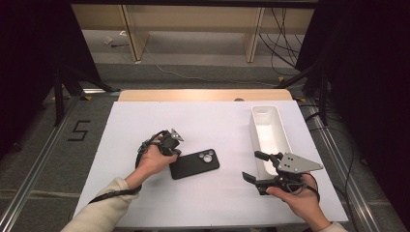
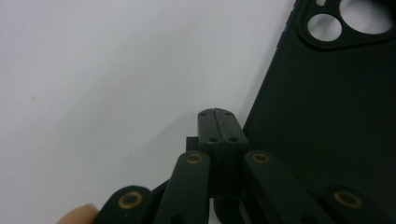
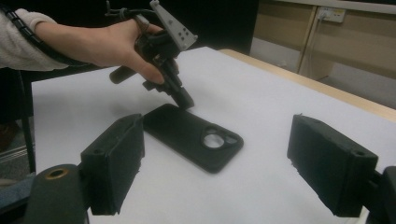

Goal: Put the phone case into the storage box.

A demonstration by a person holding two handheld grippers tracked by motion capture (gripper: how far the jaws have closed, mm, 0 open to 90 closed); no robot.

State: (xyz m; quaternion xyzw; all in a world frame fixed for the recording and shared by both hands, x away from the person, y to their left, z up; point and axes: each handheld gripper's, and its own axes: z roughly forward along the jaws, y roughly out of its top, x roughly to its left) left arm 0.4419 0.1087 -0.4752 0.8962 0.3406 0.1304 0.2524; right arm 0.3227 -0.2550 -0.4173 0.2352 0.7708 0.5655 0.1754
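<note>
Right gripper (image 1: 257,166): nearest the person's side of the table, held in the right hand (image 1: 302,198); jaws spread wide with nothing between them. In the right gripper view both pads are cut off at the bottom edge.
Left gripper (image 1: 172,151): held in the left hand (image 1: 153,162), tipped steeply down; jaws pressed flat together with no gap, gripping nothing. In the high view its tip is hidden behind its own body.
Contact: the closed tip sits at the long edge of the phone case (image 1: 194,164); whether it touches that edge or only stands just beside it cannot be told.
Phone case: black, lying flat on the white table cover (image 1: 217,125) between the two grippers, camera cut-outs toward the tray side. In the left gripper view it is cut off at the right and top edges.
Tray (image 1: 269,133): white, long and narrow, right side of the table; its near end is hidden behind the right gripper.
Far background: floor cables and wooden furniture legs, dim and hard to make out.
</note>
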